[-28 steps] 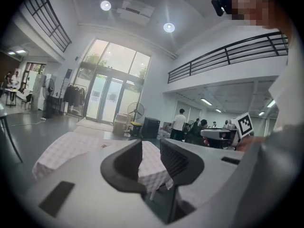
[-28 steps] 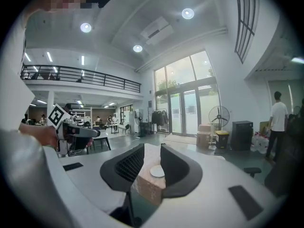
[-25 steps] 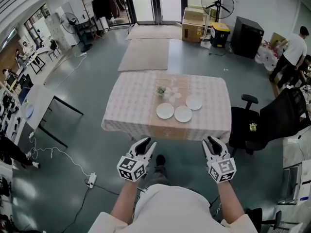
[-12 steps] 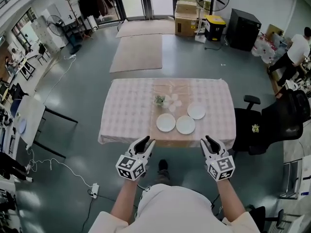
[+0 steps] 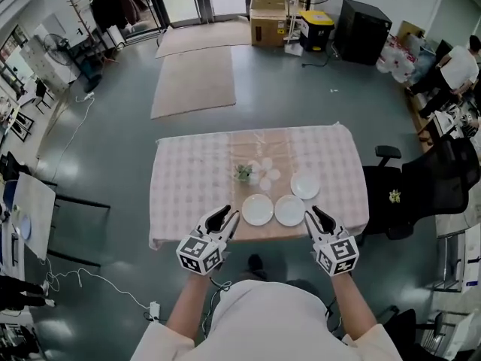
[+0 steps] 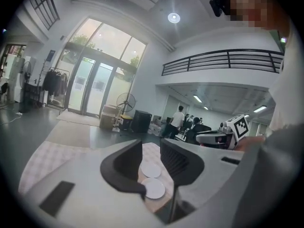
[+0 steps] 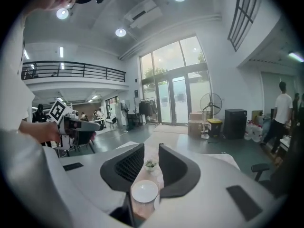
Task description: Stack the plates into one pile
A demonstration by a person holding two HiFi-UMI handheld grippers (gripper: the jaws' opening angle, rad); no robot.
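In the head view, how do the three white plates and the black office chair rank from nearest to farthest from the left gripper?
1. Left plate, just right of the left gripper, at the table's front edge.
2. Middle plate, beside it on the right.
3. Right plate, further right and further back.
4. Black office chair, beyond the table's right end.

left hand-held gripper (image 6: 151, 148): jaws apart, nothing held | near plate (image 6: 155, 188), far plate (image 6: 152, 170): white, just beside each other on checked-cloth counter (image 6: 47, 158), seen through the gap | right hand-held gripper (image 6: 223, 136): far right | background: fan (image 6: 126, 101), glass doors (image 6: 90, 87)
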